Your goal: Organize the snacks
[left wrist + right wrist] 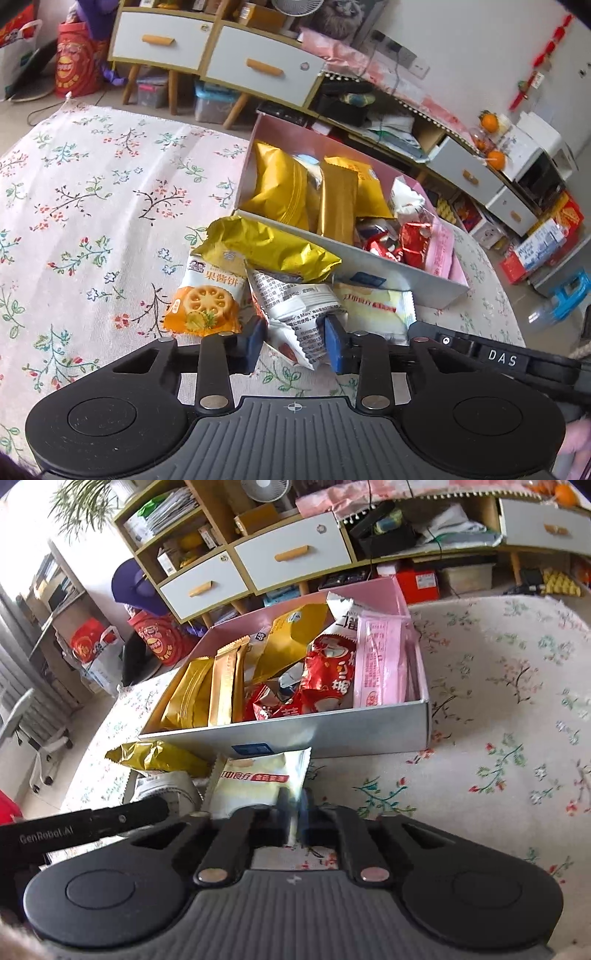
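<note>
A white box with a pink inside (pixel 388 269) (pixel 332 731) stands on the floral cloth, holding gold, red and pink snack packets. In front of it lie an orange biscuit packet (pixel 203 302), a crumpled gold packet (pixel 269 247) (pixel 159 758), a white printed packet (pixel 295 314) and a pale yellow packet (pixel 376 306) (pixel 258 779). My left gripper (pixel 295 338) is open, its blue pads (pixel 334 343) on either side of the white printed packet. My right gripper (pixel 295 812) is shut on the pale yellow packet's near edge.
The table has a floral cloth (pixel 92 206) (pixel 498 738). Behind it stand white-drawer cabinets (pixel 221 51) (pixel 258 565), cluttered shelves, red bags (pixel 74 62) and storage boxes on the floor. An office chair (pixel 33 731) is at the left.
</note>
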Action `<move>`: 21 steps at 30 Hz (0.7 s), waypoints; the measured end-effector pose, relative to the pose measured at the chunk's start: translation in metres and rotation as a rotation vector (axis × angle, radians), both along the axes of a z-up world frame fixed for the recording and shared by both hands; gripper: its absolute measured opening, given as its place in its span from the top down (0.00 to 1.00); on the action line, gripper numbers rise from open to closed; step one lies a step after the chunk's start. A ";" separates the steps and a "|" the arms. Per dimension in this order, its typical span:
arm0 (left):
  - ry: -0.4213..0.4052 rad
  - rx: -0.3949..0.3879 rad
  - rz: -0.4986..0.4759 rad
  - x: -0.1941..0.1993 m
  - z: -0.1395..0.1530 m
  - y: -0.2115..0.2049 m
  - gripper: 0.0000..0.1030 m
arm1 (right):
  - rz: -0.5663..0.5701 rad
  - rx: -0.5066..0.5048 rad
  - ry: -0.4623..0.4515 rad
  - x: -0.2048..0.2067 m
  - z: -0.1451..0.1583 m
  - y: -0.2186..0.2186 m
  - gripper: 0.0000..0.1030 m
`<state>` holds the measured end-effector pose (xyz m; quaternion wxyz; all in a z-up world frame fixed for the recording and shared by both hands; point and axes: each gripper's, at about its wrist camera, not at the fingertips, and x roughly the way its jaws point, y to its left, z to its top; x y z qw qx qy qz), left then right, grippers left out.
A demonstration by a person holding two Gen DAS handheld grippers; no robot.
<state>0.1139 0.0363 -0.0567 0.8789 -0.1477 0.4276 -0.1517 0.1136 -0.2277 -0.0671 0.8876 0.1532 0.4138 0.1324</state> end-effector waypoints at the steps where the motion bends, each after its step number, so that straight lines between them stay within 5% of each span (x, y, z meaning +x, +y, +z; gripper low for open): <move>1: -0.001 0.000 -0.010 -0.001 0.000 0.001 0.70 | 0.004 -0.006 0.001 -0.001 0.000 -0.002 0.98; 17: 0.042 0.057 -0.231 -0.042 -0.007 0.014 0.72 | 0.177 -0.143 -0.032 -0.040 0.008 -0.012 0.98; 21: -0.008 0.111 -0.292 -0.056 -0.008 0.013 0.70 | 0.223 -0.170 -0.052 -0.049 0.005 -0.015 0.93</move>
